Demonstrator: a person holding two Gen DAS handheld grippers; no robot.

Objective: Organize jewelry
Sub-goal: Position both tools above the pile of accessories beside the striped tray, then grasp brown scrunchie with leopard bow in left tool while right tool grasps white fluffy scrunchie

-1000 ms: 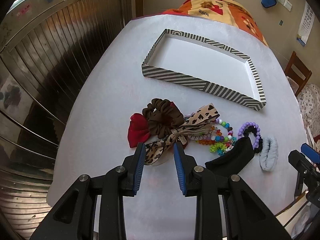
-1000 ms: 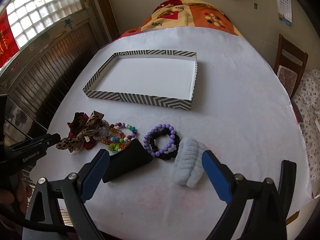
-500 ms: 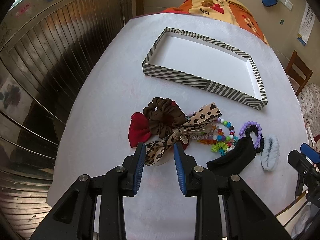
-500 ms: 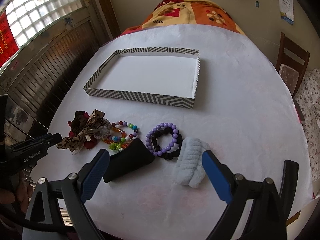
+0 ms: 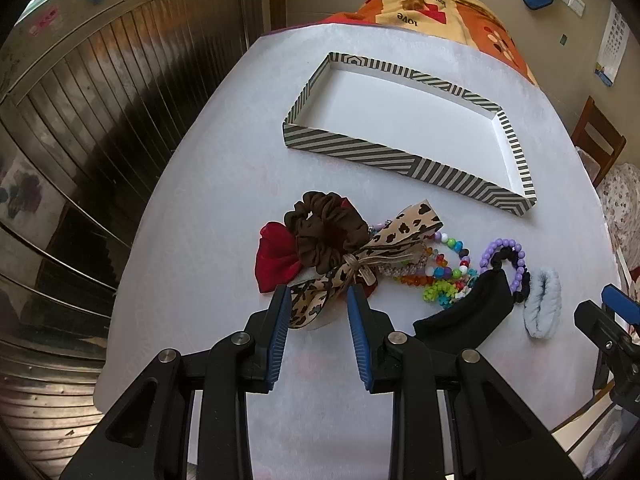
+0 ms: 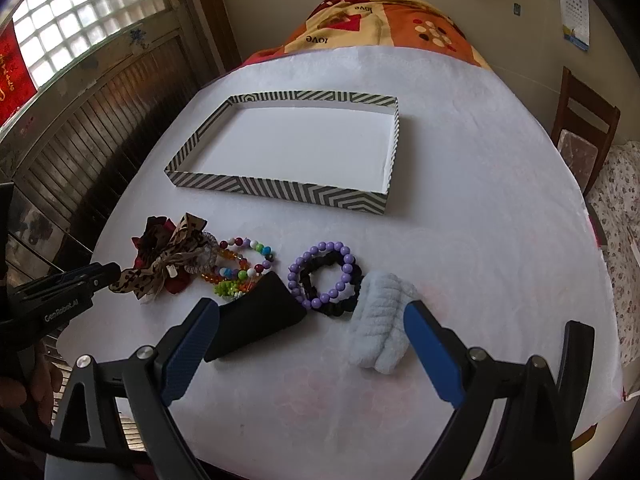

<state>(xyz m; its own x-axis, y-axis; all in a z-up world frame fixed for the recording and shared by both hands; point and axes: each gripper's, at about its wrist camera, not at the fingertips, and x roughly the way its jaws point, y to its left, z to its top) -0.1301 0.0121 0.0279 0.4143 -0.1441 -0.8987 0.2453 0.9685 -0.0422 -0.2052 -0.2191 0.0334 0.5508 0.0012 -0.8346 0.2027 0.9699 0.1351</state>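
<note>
Covering most of both views, the white bench (image 6: 460, 208) carries a striped tray (image 5: 400, 162), bare inside, and nearer the camera a row of pieces. Largest to smallest: leopard bow (image 5: 316, 300), black pouch (image 6: 256, 316), pale scrunchie (image 6: 384, 320), brown scrunchie (image 5: 328, 236), purple beads (image 6: 320, 276).

The left gripper (image 5: 318, 316), partly open, straddles the bow's near tail without pinching it. The right gripper (image 6: 312, 344) is spread wide and holds nothing.

Risk: the bow lies tangled with the scrunchies and coloured beads, so lifting it may drag them along.

Readable: "GenRobot.AI" on the left gripper; "love" on the quilt.
</note>
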